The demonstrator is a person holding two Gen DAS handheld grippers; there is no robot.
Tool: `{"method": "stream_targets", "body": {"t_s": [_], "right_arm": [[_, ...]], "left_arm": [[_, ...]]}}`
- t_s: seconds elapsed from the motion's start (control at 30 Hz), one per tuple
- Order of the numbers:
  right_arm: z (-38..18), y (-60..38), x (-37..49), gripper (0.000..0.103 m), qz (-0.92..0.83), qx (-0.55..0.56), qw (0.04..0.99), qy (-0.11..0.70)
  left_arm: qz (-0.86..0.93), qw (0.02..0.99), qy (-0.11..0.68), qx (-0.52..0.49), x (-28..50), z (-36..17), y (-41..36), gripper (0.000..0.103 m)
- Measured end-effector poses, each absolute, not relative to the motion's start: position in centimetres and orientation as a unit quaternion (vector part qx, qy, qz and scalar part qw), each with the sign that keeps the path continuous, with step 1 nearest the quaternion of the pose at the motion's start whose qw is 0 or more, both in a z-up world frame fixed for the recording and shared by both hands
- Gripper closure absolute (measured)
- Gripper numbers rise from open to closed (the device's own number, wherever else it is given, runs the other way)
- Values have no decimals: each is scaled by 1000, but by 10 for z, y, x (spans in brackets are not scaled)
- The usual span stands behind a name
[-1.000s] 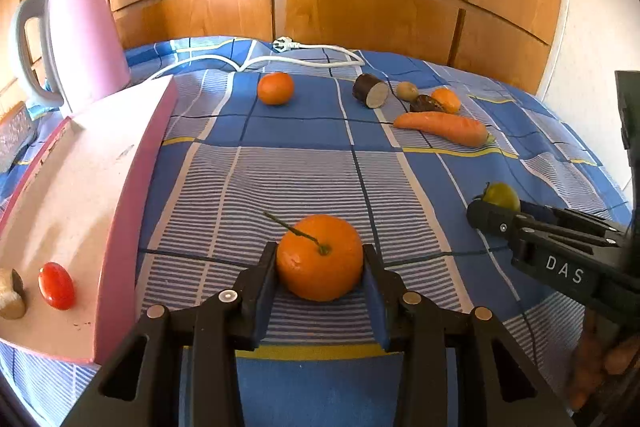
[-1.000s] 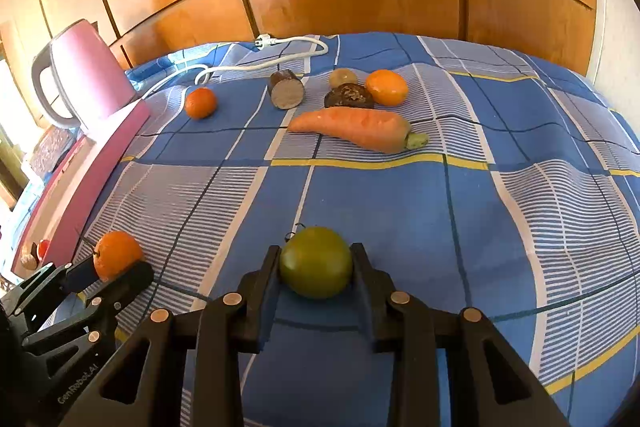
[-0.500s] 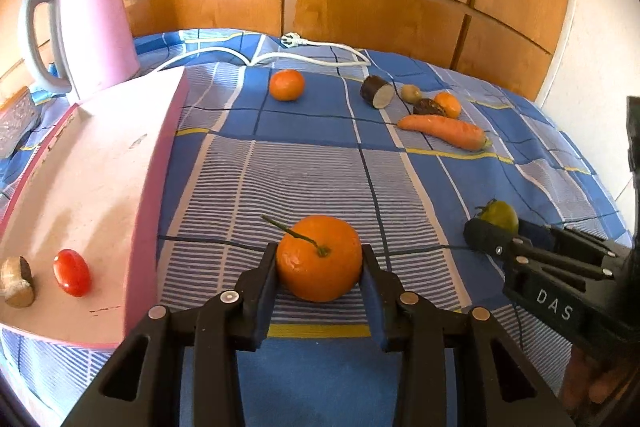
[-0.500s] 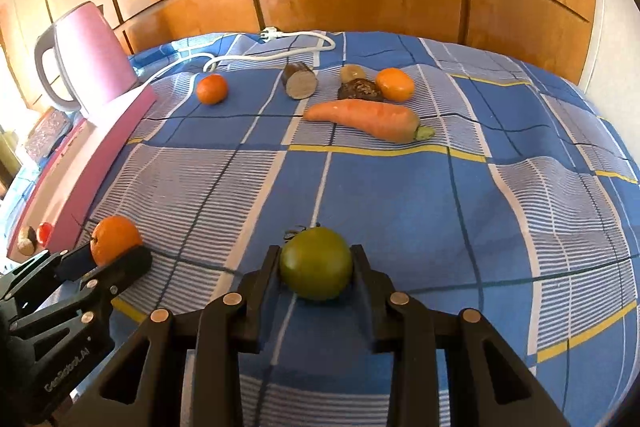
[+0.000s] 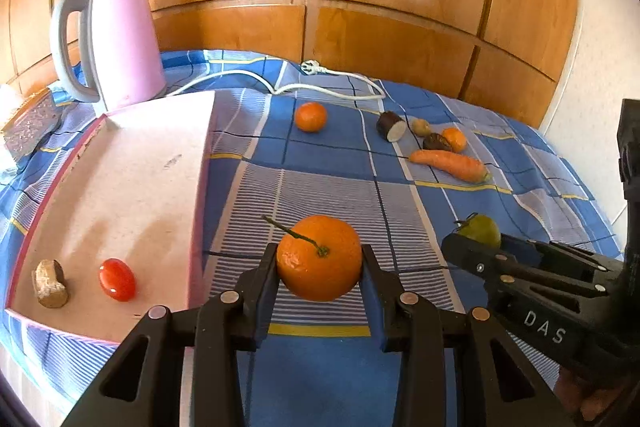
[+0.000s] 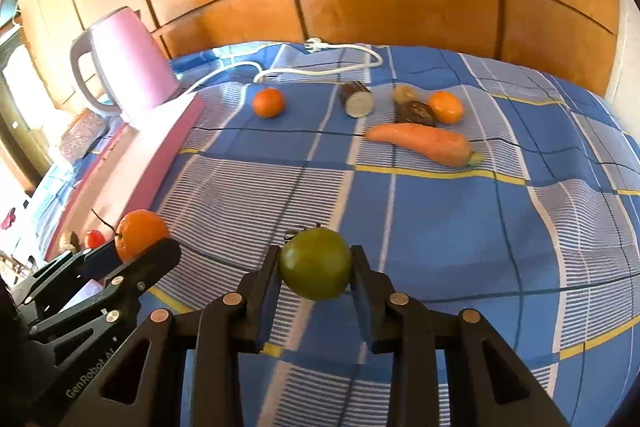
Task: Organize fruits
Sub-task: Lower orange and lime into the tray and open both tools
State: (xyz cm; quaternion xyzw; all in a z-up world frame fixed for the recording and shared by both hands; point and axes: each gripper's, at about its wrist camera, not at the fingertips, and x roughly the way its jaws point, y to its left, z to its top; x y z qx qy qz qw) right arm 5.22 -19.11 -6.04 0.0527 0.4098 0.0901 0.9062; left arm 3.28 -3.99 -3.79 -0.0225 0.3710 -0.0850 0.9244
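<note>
Wood-panelled wall behind, blue checked cloth over the whole work surface.

Left gripper — jaws narrow, clamped on an orange with a stem. Right gripper — jaws narrow too, pinching a green tomato. Both pads press their fruit from the sides.

Change since a second ago: both fruits sat low against the cloth then; now both hang clear of it, and the view takes in more of the bed and wall. The 2 hands have risen together, and the pink tray shows further across the left view. Reads as pick-up done, carry under way.

Outward: tray lies just left of the held orange, already holding a small red tomato and a brown lump. Pink kettle stands at the tray's far end, its white cord trailing across the cloth.

Further back, still loose on the cloth: 2 small oranges, a carrot, a cut dark piece and 2 other small items I cannot identify.

Judgement: the tray looks like the collecting spot, so several loose pieces remain.
</note>
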Motion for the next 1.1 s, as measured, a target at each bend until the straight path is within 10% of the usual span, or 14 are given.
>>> {"method": "stream_targets", "body": {"t_s": [1.1], "right_arm": [[-23, -51, 89, 70, 274, 17, 868, 414]], "left_arm": [[84, 923, 352, -133, 48, -16, 122, 64]]}}
